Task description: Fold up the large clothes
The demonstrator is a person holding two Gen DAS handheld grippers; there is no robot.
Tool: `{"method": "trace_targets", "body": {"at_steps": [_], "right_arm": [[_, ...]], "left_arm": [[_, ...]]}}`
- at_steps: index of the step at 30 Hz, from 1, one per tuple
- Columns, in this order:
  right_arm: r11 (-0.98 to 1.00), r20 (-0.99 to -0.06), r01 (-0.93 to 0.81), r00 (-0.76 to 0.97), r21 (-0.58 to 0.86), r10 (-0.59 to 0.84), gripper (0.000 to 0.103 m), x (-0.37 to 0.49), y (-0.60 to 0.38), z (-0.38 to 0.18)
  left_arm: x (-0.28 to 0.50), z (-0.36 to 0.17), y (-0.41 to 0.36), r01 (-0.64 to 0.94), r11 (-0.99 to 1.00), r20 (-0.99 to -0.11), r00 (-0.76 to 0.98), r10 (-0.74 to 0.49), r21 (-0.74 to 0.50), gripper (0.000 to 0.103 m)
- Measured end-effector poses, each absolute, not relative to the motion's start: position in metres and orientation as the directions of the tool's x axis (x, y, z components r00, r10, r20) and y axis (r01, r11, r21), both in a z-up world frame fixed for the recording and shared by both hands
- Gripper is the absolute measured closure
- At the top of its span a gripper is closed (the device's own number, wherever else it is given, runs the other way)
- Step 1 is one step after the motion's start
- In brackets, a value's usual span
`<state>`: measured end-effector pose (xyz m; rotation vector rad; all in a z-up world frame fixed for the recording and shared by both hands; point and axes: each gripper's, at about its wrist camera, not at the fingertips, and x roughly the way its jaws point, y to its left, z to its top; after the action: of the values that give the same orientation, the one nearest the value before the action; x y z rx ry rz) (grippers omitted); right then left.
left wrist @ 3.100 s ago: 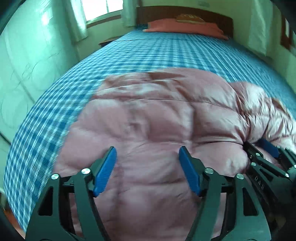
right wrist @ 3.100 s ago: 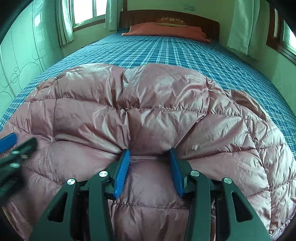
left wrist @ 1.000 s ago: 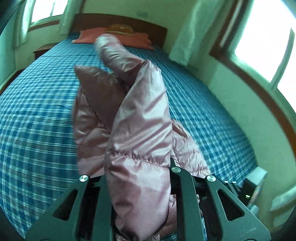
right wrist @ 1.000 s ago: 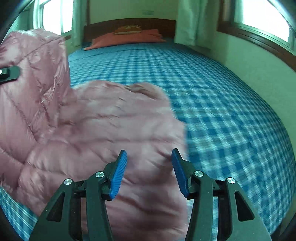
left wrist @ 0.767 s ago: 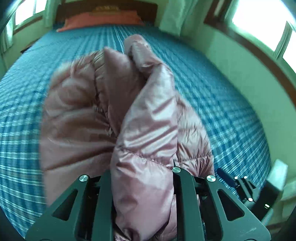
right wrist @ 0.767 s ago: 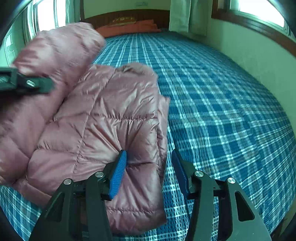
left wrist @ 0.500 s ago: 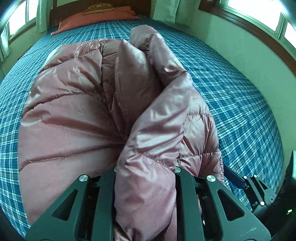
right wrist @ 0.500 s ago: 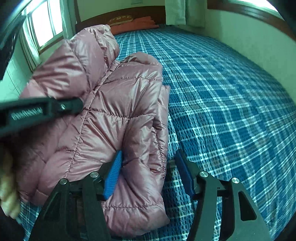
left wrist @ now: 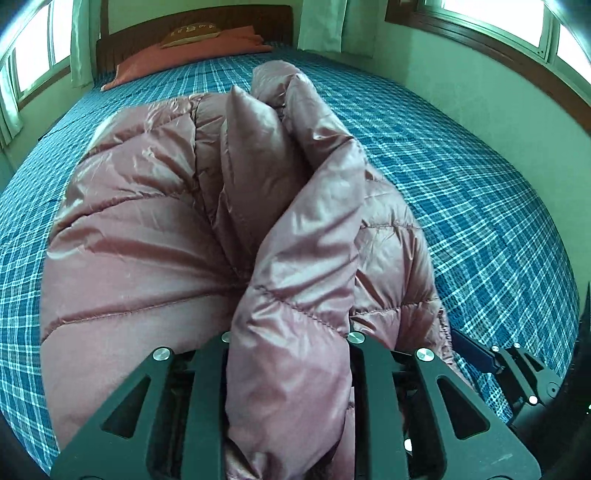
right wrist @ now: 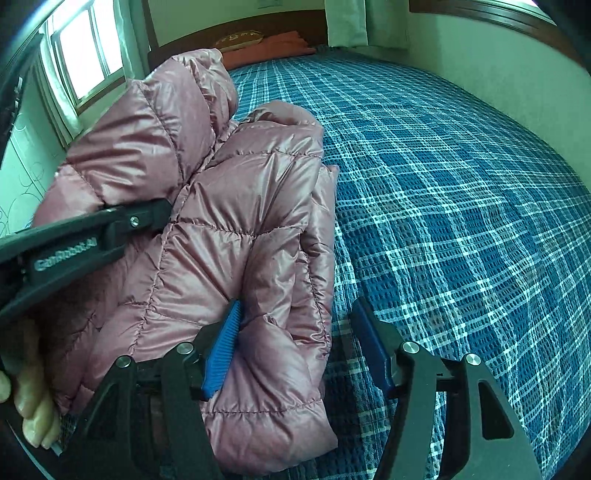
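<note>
A pink puffer jacket [left wrist: 147, 240] lies bunched on the blue plaid bed [left wrist: 480, 221]. My left gripper [left wrist: 288, 332] holds a thick fold of it that fills the gap and hides the pads; its jaws are opening. In the right wrist view the jacket [right wrist: 240, 206] is doubled over on the bedspread [right wrist: 480, 221], with the left gripper [right wrist: 159, 214] lying across its upper layer. My right gripper [right wrist: 295, 314] stands open over the jacket's right edge. Its left pad rests against the fabric and its right pad is clear, above the bedspread. The right gripper [left wrist: 476, 354] also shows low beside the jacket.
An orange pillow [left wrist: 184, 51] and a dark wooden headboard [left wrist: 192, 22] are at the far end of the bed. A pale green wall [right wrist: 498, 66] runs close along the bed's right side. A person's fingers [right wrist: 33, 410] hold the left gripper's handle.
The left gripper came down with the raised fold and laid it over the rest of the jacket, then held still. The right gripper's jaws spread wider and sank slightly beside the jacket's edge.
</note>
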<state>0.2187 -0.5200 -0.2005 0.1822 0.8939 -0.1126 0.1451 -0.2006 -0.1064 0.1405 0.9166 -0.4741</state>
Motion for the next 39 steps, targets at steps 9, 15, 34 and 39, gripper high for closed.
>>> {"method": "trace_targets", "body": {"at_steps": [9, 15, 34, 39], "right_arm": [[0.971, -0.787, 0.207, 0.616, 0.12, -0.034, 0.042, 0.214, -0.523, -0.19], [0.965, -0.768, 0.234, 0.638, 0.12, -0.059, 0.042, 0.2, -0.529, -0.169], [0.917, -0.632, 0.12, 0.757, 0.381, 0.164, 0.034, 0.199, -0.496, -0.085], [0.929, -0.66, 0.097, 0.73, 0.357, 0.178, 0.029, 0.201, -0.473, -0.096]], "left_arm": [[0.117, -0.064, -0.186, 0.467, 0.869, -0.734, 0.531, -0.423, -0.163, 0.052], [0.098, -0.033, -0.147, 0.438, 0.861, -0.675, 0.555, -0.486, -0.26, 0.05], [0.11, -0.08, 0.03, -0.017, 0.8, -0.627, 0.631, -0.456, -0.6, 0.039], [0.097, -0.093, 0.029, -0.049, 0.761, -0.605, 0.64, -0.473, -0.647, 0.034]]}}
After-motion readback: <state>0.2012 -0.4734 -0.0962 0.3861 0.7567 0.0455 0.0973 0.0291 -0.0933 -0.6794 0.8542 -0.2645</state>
